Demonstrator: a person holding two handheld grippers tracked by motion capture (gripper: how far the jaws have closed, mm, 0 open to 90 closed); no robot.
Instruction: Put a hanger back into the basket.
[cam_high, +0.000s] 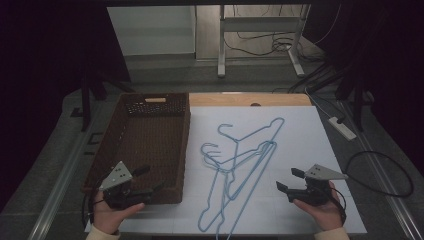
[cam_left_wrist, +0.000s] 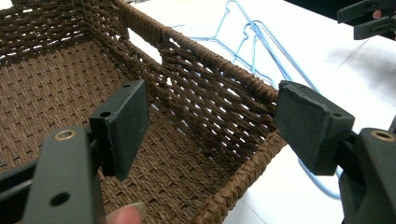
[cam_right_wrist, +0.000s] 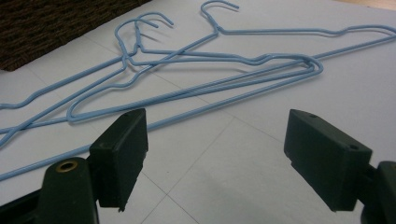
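Three blue hangers (cam_high: 240, 170) lay tangled on the white sheet (cam_high: 300, 150), just right of the basket (cam_high: 145, 145). The left gripper (cam_high: 145, 187) hovered at the basket's near right corner, jaws spread, nothing between them. The right gripper (cam_high: 287, 184) sat right of the hangers, well apart from the basket, jaws spread and empty.

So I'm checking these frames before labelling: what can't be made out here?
- Hangers, high view: overlapping wires blur the exact count; lower ends cut by the bottom edge.
- Basket, left gripper view: near corner hidden behind the fingers.
- Hangers, right gripper view: left ends cut by the frame edge.
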